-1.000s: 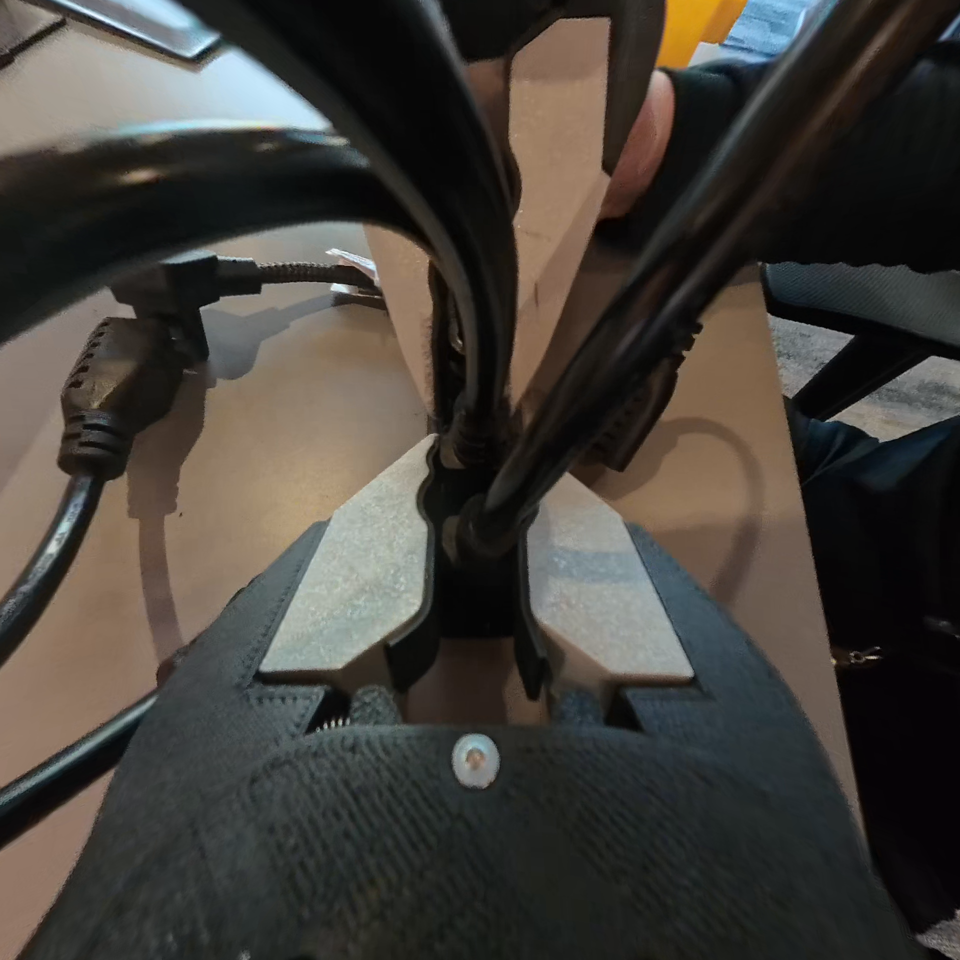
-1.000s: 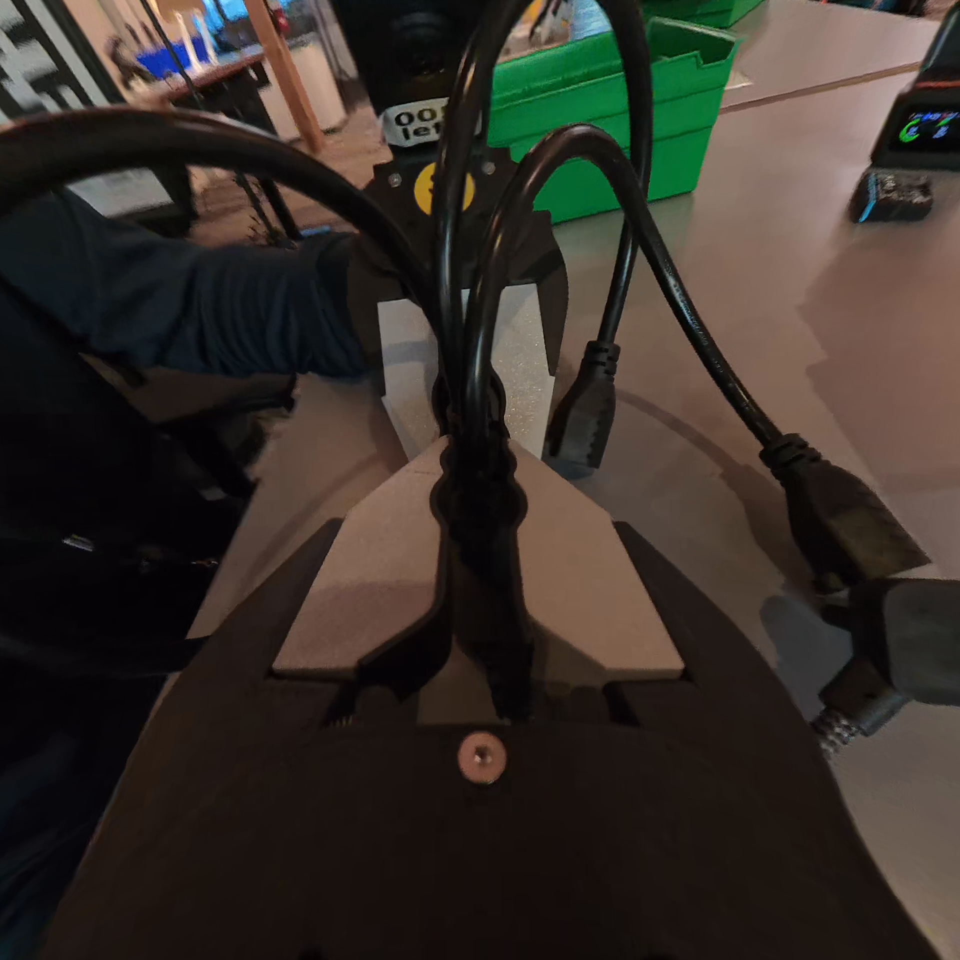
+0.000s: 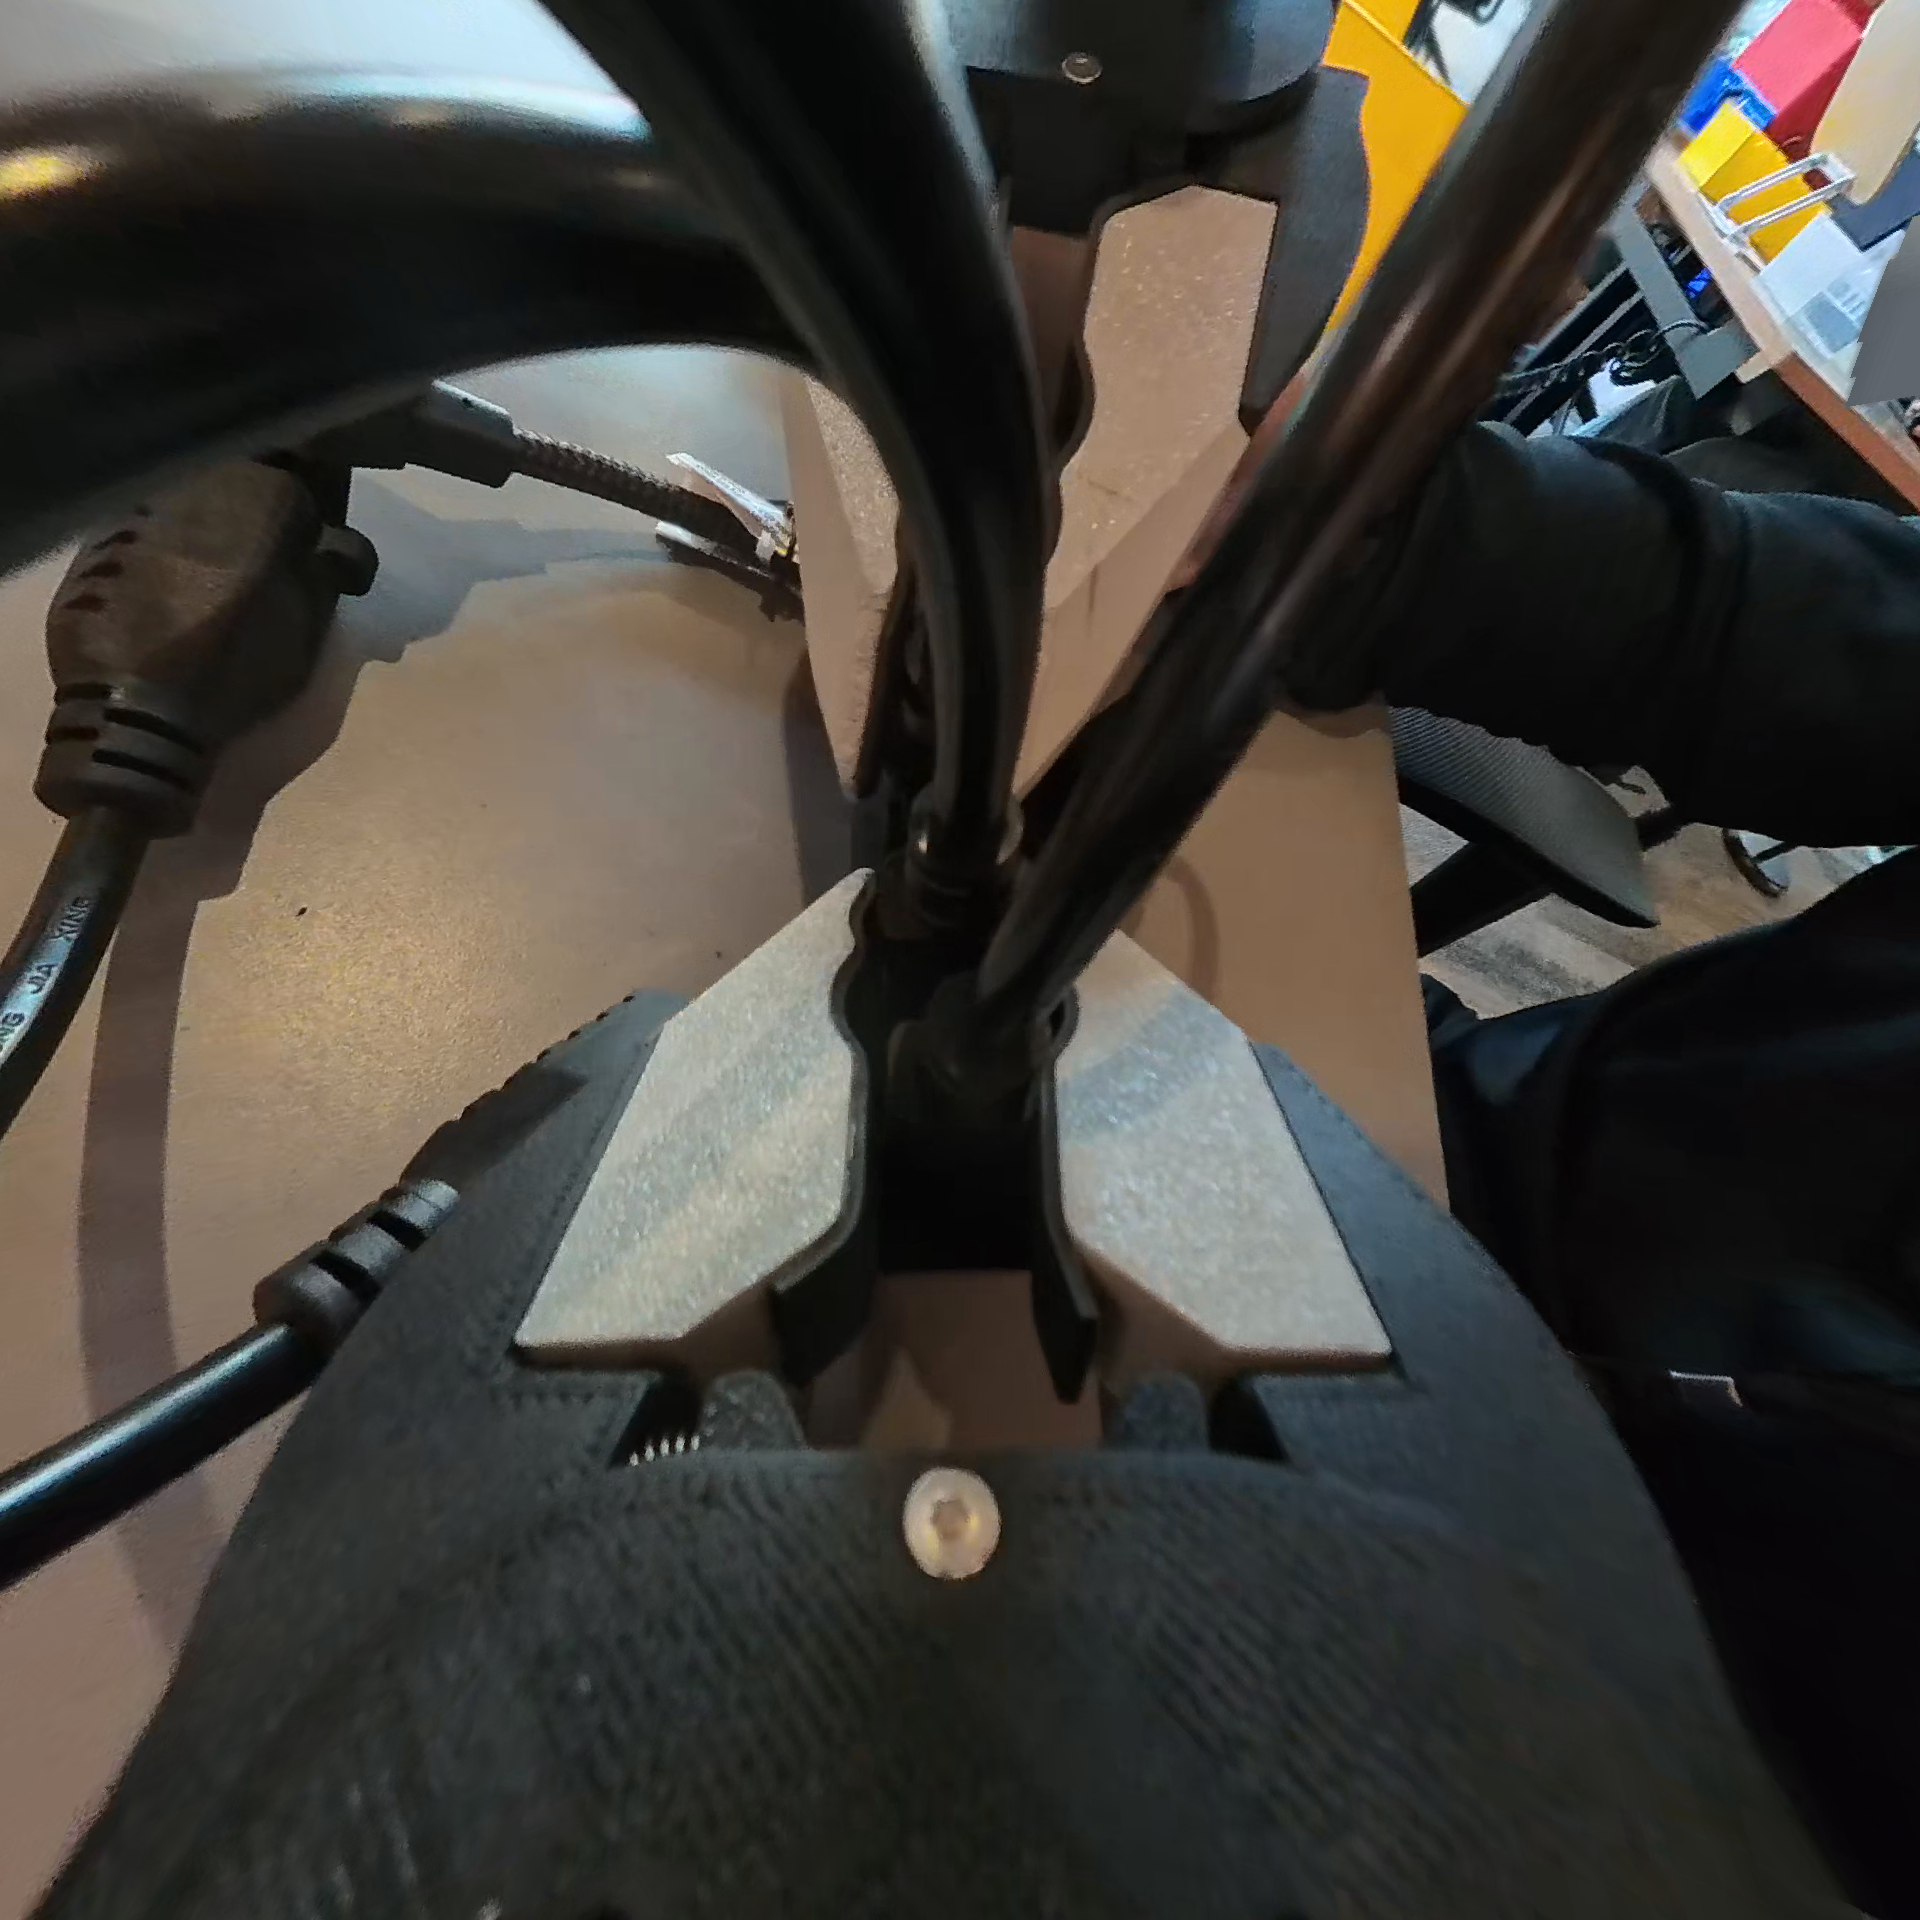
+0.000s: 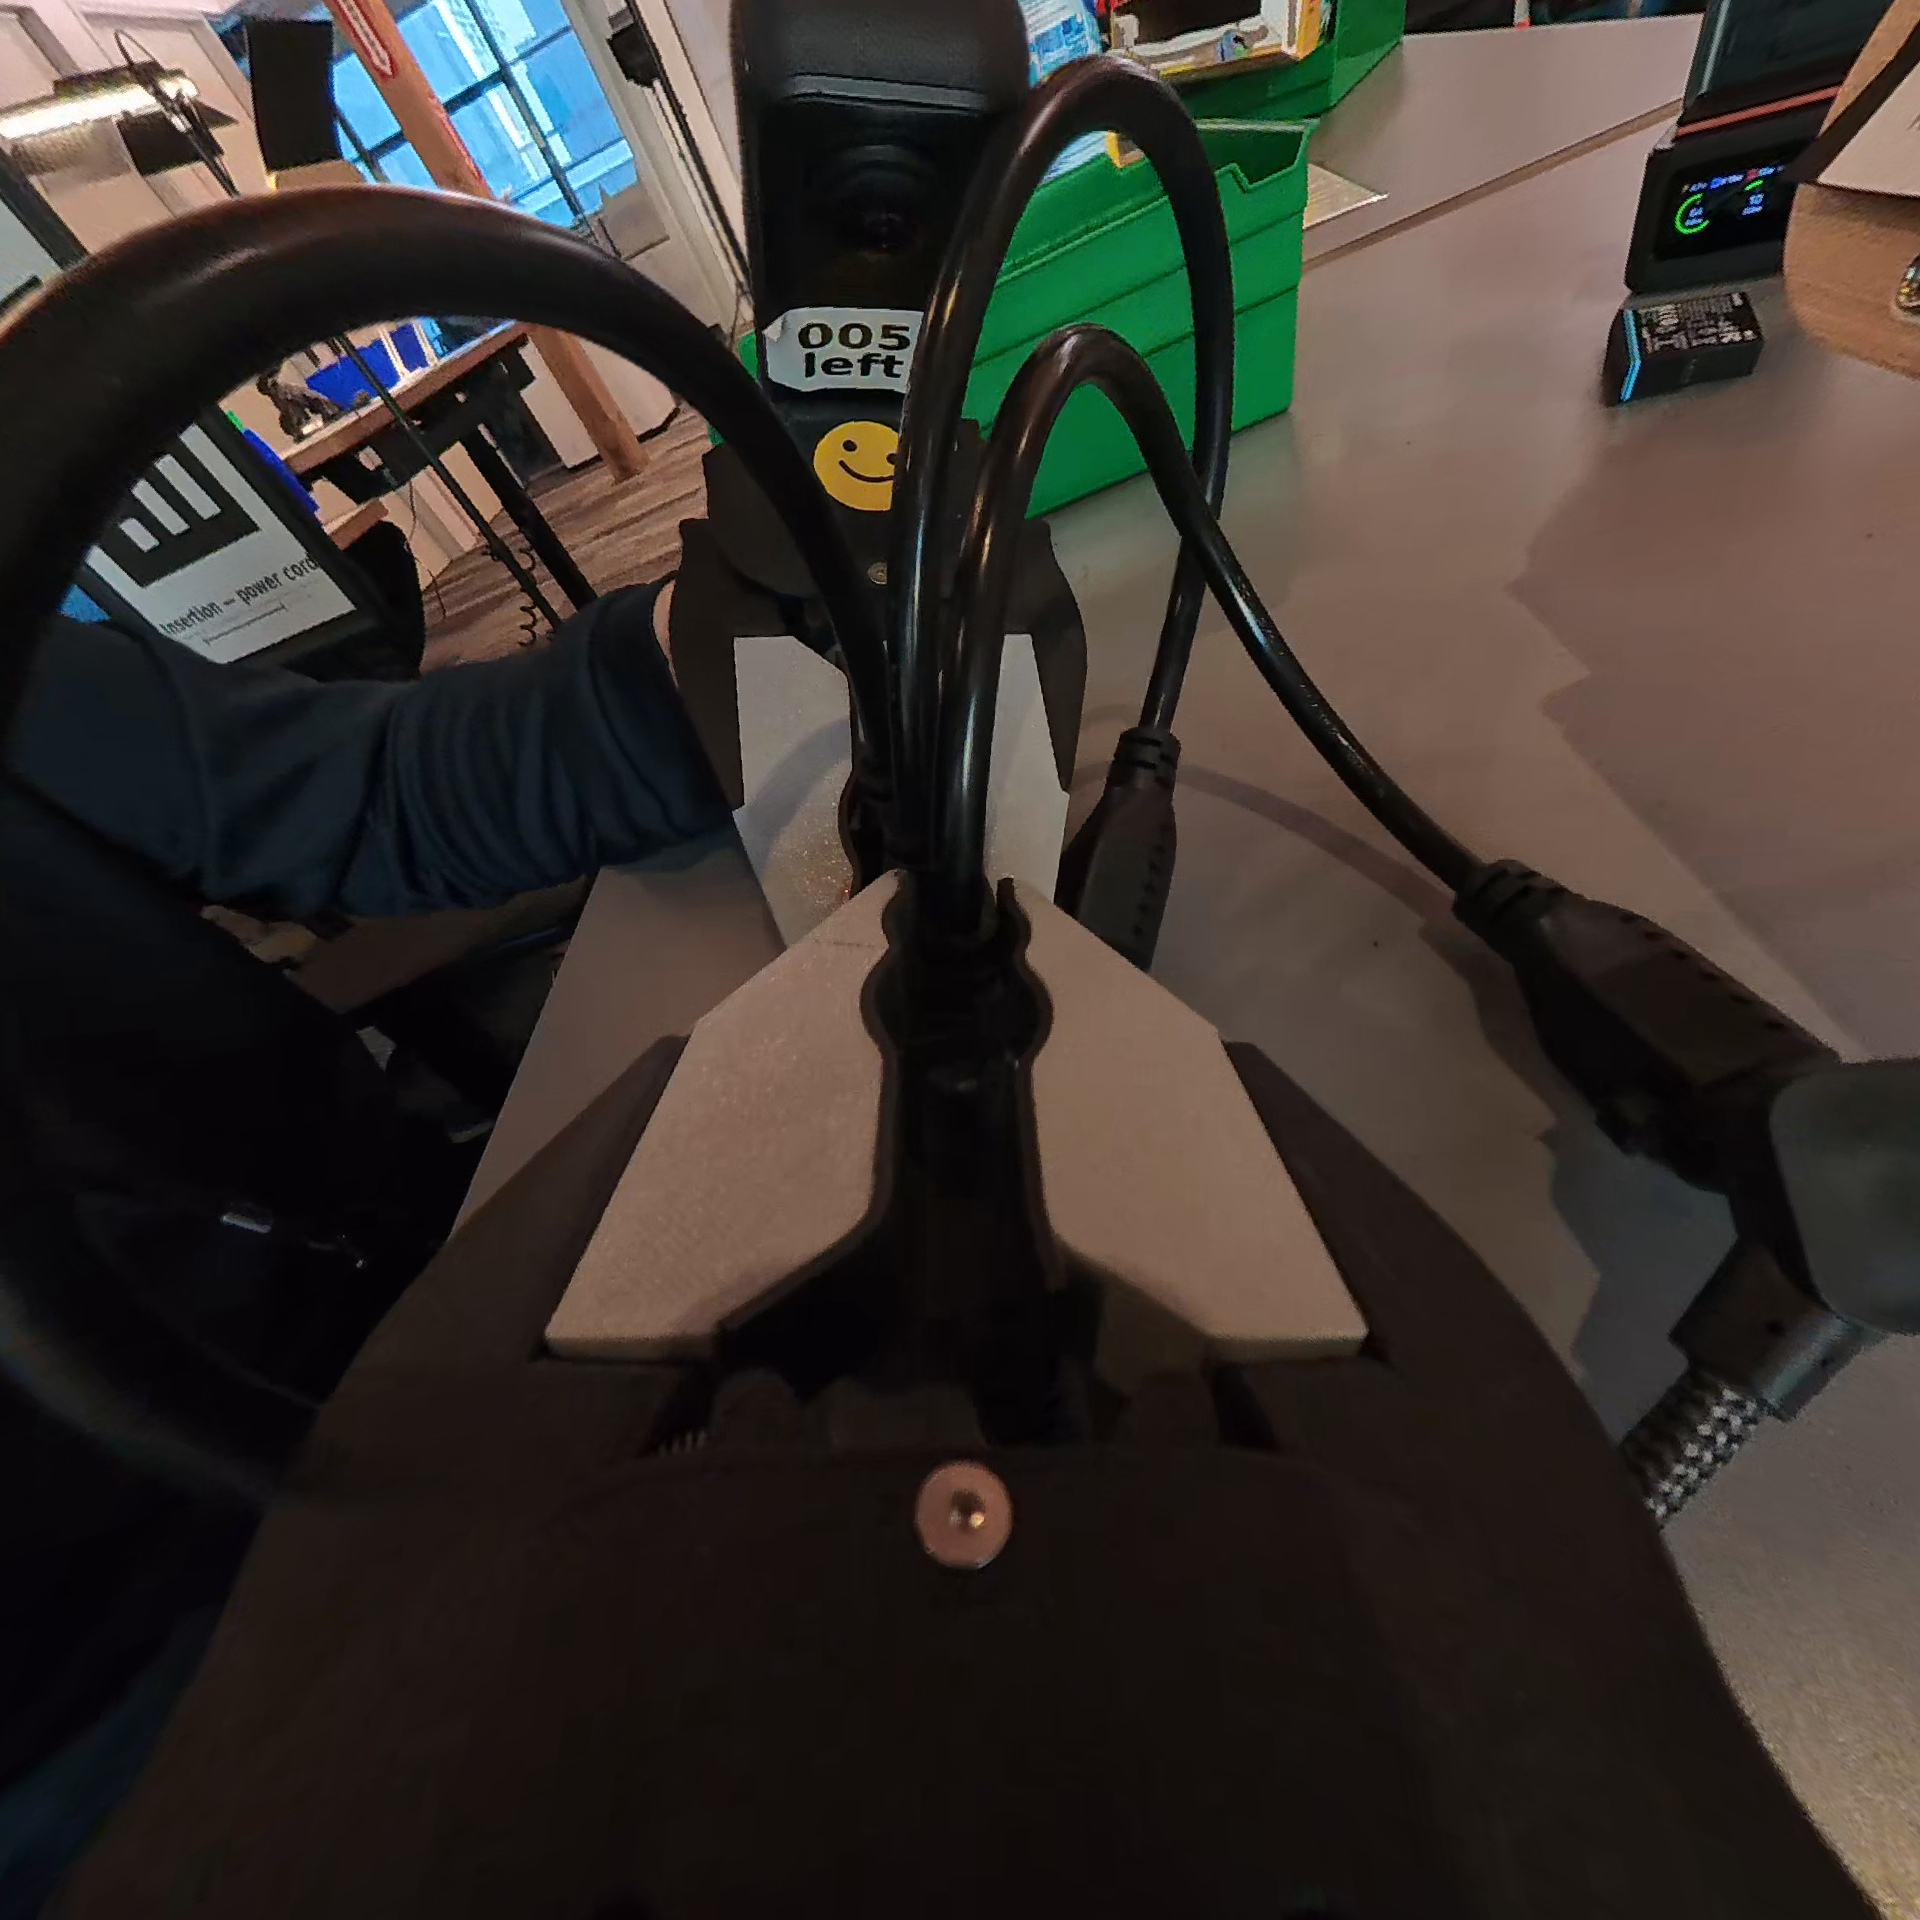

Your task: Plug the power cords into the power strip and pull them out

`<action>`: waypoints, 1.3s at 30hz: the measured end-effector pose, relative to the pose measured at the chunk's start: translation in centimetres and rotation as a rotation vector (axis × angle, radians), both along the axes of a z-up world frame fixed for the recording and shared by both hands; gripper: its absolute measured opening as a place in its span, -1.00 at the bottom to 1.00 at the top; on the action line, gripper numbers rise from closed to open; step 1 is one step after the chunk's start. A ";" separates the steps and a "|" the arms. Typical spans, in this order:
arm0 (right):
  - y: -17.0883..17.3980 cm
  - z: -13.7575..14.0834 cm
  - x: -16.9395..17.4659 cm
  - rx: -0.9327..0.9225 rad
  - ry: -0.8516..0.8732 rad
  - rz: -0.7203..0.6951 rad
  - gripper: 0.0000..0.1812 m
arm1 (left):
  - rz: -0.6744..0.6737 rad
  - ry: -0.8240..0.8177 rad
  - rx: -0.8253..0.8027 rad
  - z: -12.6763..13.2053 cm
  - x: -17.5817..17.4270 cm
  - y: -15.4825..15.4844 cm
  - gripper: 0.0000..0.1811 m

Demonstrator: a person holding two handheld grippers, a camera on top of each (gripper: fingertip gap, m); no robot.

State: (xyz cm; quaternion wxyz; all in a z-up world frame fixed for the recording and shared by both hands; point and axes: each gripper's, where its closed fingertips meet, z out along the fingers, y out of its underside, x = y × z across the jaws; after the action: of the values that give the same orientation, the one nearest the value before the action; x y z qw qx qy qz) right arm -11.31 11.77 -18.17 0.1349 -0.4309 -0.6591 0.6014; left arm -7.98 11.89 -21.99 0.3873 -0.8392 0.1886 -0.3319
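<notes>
Both grippers face each other over the table and hold the same bunch of black power cords. My left gripper is shut on the bunch where the cords meet. My right gripper is shut on the same cords, which loop upward between the two. One cord ends in a black plug lying on the table at the right; it shows at the left in the left wrist view. A second black cord end hangs beside the left gripper. I see no power strip.
A grey block with a braided cable lies by the plug. A green bin stands behind, and a small device with a lit screen stands at the far right. A person's dark sleeve reaches in. The table edge runs close by. My hands' fingertips stand some 4 centimeters from each other.
Both grippers stay shut on the cords. Both views have shifted slightly, more of the room shows behind, and a cord's strain relief now shows at the lower left of the left wrist view.
</notes>
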 end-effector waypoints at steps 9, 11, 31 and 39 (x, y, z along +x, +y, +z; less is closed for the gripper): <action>0.5 -0.1 -0.4 -0.042 -0.032 -0.043 -0.86 | 0.007 -0.172 -0.083 0.3 0.0 0.0 -0.67; 0.8 0.0 -0.4 -0.067 -0.035 -0.053 -0.86 | 0.012 -0.231 -0.104 0.6 -0.2 0.0 -0.67; 1.4 -0.1 0.4 0.102 0.027 -0.070 -0.84 | 0.012 -0.272 -0.118 0.8 -0.4 -0.1 -0.61; 1.2 0.0 0.6 0.133 0.039 -0.058 -0.84 | 0.001 -0.230 -0.095 0.8 -0.2 -0.1 -0.60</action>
State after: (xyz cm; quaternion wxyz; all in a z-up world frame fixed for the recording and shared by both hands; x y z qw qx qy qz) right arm -10.67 12.97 -18.21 0.1937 -0.4280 -0.6820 0.5605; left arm -8.18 11.80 -21.23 0.3662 -0.8132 0.1264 -0.4342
